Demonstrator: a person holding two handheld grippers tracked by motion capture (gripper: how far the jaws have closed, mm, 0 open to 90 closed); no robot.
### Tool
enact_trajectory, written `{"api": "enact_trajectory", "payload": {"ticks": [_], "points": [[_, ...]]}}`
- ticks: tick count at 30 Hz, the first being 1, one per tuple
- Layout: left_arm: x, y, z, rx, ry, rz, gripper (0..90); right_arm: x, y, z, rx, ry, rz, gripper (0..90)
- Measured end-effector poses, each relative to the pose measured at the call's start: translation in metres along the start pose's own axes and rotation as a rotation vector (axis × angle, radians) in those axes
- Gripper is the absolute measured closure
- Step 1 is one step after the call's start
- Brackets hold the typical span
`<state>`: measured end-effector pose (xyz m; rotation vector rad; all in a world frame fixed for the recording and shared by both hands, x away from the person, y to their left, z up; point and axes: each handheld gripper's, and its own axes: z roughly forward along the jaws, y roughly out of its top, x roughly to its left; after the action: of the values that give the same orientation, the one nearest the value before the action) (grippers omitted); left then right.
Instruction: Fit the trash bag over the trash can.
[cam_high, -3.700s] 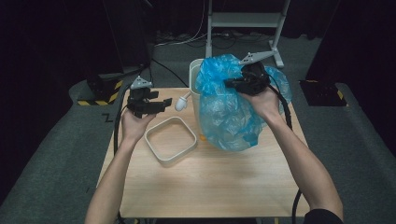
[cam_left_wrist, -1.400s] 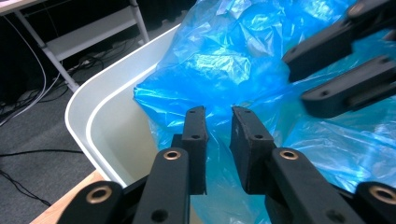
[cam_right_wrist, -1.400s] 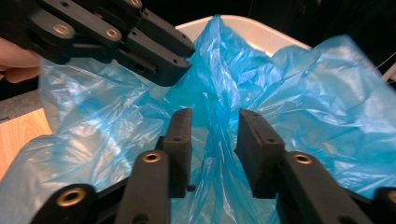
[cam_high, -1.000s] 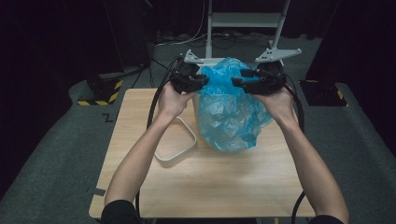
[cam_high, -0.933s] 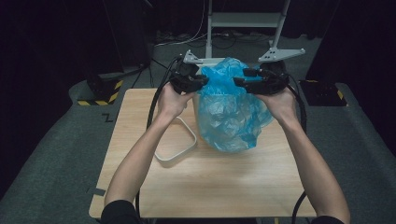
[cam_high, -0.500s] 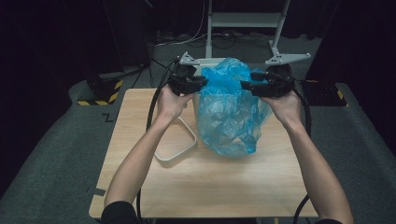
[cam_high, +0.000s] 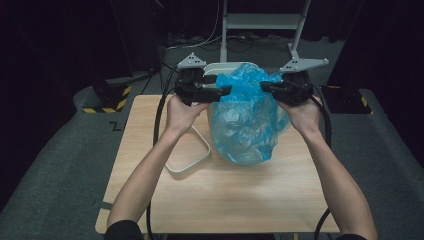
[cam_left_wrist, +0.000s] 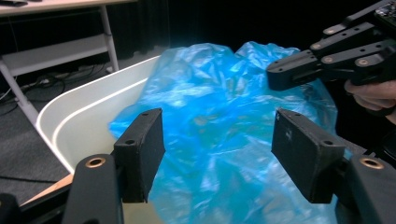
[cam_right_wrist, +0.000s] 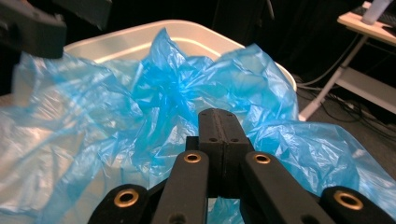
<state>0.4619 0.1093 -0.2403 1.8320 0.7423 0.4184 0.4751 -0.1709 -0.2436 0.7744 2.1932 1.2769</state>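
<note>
Bin (cam_high: 220, 67) at far edge wears crumpled blue bag (cam_high: 247, 120); my left claw (cam_high: 222, 91) has just opened wide beside it, my right claw (cam_high: 265, 86) pinches its rim.

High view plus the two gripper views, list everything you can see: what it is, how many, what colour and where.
plastic bag: one, translucent blue, over the bin at the table's far middle, hanging down its front
bin: one, white, far edge of the table, behind the bag
lid frame: one, white rounded rectangle, flat on the table left of the bag
table: one, light wood
metal stand: one, grey, on the floor beyond the table
left tongs: one, black, jaws open after just opening, at the bag's left top with no film pinched
right tongs: one, black, jaws just closed; shut at the bag's right top, film bunched around the tips
forearms: two, bare, coming in from the bottom
</note>
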Motion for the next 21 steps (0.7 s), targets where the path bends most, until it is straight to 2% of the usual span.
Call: {"api": "enact_trajectory", "payload": {"ticks": [5,6,8,12,16,18,21], "points": [[-0.007,-0.006,0.008,0.033,0.021,0.041,35.9,0.003,0.005,0.01,-0.023,0.034,0.023,90.0],[-0.008,-0.008,0.009,0.033,0.023,0.051,39.1,0.003,0.006,0.012,-0.026,0.04,0.03,90.0],[-0.01,-0.01,0.01,0.026,0.04,0.079,52.8,0.004,0.009,0.017,-0.033,0.055,0.044,90.0],[-0.011,-0.011,0.012,0.031,0.053,0.094,72.2,0.007,0.013,0.029,-0.039,0.081,0.049,90.0],[-0.008,-0.012,0.014,0.041,0.058,0.093,83.5,0.011,0.014,0.036,-0.033,0.1,0.047,90.0],[-0.006,-0.012,0.013,0.035,0.06,0.095,88.7,0.011,0.013,0.036,-0.039,0.113,0.049,86.4],[-0.002,-0.009,0.012,0.04,0.064,0.091,90.0,0.008,0.012,0.031,-0.069,0.128,0.066,73.0]]}}
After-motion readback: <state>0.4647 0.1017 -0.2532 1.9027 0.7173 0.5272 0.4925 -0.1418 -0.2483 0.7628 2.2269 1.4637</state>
